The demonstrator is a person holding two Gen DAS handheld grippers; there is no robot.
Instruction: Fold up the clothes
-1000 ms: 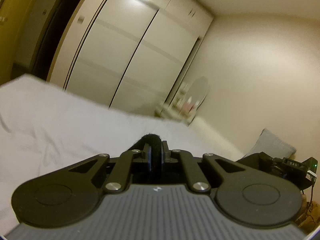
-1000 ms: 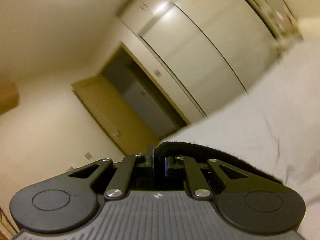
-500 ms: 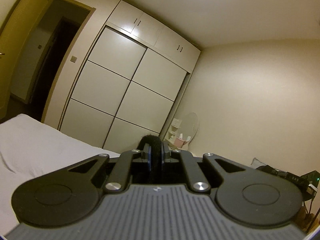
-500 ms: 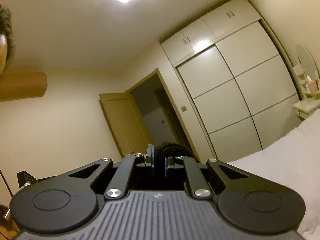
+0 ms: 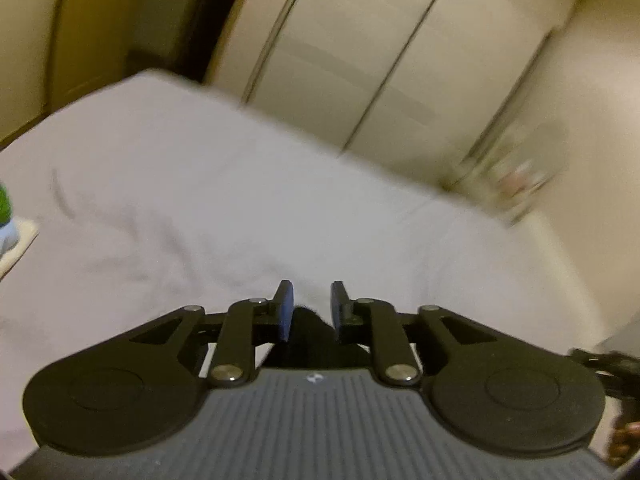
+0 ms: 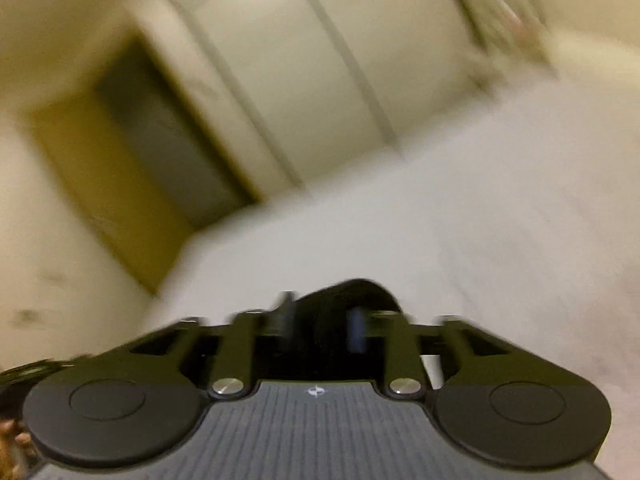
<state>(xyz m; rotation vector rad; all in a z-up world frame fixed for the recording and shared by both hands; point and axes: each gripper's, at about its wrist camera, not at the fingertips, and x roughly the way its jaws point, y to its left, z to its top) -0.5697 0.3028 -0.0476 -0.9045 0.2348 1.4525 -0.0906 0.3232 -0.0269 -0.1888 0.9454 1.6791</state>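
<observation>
Black cloth [image 5: 310,334] between the pads of the left gripper [image 5: 310,306], jaws just opening, pads clear of it. Same dark cloth [image 6: 344,300] between the parted jaws of the right gripper [image 6: 320,320], also just opening; blurred. Judged a release onto the white bed [image 5: 200,200]: garment laid, folds not yet visible, most work likely left. Bed wide and bare ahead; far edge near the wardrobe [image 5: 380,60], small stand [image 5: 16,240] at left.

1. A bed [image 5: 240,208] with a creased white sheet fills the foreground.
2. A cream sliding wardrobe [image 5: 380,60] stands behind it.
3. A dark doorway [image 6: 168,136] with a tan door [image 6: 108,184] lies left of the wardrobe.
4. Walls [image 5: 592,128] are cream.
</observation>
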